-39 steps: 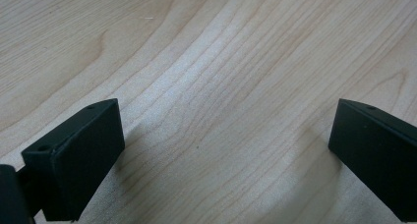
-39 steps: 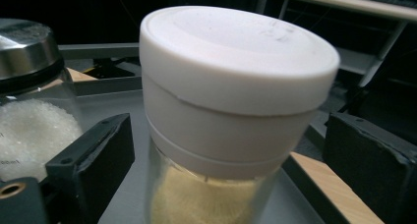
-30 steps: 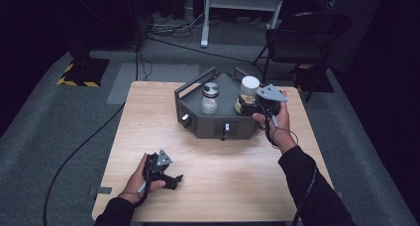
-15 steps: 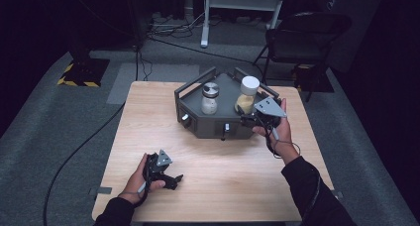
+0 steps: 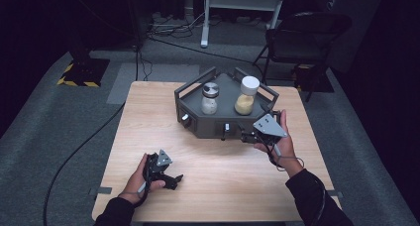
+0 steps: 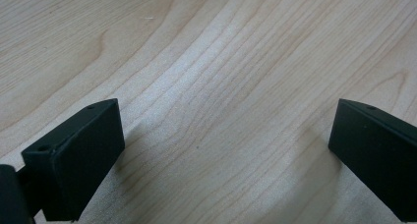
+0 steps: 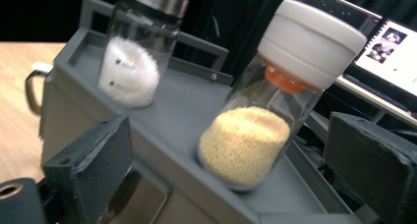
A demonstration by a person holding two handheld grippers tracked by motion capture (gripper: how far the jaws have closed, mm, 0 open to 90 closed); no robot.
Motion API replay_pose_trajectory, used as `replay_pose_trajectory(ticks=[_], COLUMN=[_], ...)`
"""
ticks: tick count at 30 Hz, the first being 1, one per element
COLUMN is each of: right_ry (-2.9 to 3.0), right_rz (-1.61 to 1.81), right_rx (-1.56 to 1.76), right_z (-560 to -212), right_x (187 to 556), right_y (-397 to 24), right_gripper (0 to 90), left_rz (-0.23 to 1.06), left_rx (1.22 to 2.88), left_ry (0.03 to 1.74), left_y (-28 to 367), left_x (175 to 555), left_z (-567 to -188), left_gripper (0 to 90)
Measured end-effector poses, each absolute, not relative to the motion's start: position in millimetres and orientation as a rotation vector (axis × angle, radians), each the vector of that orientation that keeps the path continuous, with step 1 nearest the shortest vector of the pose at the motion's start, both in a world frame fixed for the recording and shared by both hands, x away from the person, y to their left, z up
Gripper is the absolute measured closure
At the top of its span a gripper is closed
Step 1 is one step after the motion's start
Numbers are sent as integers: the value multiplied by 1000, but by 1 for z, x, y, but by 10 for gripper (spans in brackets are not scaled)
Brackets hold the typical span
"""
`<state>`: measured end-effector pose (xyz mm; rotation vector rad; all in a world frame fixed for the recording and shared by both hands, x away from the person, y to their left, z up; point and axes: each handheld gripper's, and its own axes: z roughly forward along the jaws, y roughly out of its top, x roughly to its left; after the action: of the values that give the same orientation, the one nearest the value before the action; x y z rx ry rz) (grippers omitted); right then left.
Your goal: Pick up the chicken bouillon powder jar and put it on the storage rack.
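A grey box-shaped tray (image 5: pixel 198 123) with side handles stands at the far middle of the wooden table (image 5: pixel 148 117). On it are a metal-lidded jar of white grains (image 5: pixel 210 99) (image 7: pixel 130 71) and a white-lidded jar of yellow grains (image 5: pixel 245 97) (image 7: pixel 251 140), both upright. My right gripper (image 5: pixel 246 137) (image 7: pixel 231 160) hovers at the tray's near right corner, open and aimed at the yellow-grain jar without touching it. Its jaws have just been opening slightly, and nothing is gripped. My left gripper (image 5: pixel 174 179) (image 6: pixel 226 150) rests open on bare wood at the near left.
A knob (image 5: pixel 186 118) and a small handle (image 5: pixel 225 131) stick out of the tray's front wall. Behind the table stand a dark chair (image 5: pixel 302 32) and a white frame (image 5: pixel 242 0). A cable (image 5: pixel 84 146) runs over the floor at left. Screens (image 7: pixel 388 47) glow beyond the tray.
My right gripper has come down and toward me, from level with the white-lidded jar's top to the tray's near right corner. The left gripper and both jars have stayed put.
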<state>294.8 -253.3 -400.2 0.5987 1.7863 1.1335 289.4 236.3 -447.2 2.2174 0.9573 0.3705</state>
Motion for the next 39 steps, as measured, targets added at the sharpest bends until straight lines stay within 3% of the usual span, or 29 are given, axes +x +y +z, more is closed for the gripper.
replay_pose_trajectory(ticks=[39], right_ry=[2136], right_rz=[941], right_rx=[673], right_z=[-455], right_x=[258], right_y=[-291], right_gripper=[39], left_rz=[370], left_rx=[2217], left_ry=[957], left_y=[236], left_x=[289], left_z=[-447], left_gripper=[3])
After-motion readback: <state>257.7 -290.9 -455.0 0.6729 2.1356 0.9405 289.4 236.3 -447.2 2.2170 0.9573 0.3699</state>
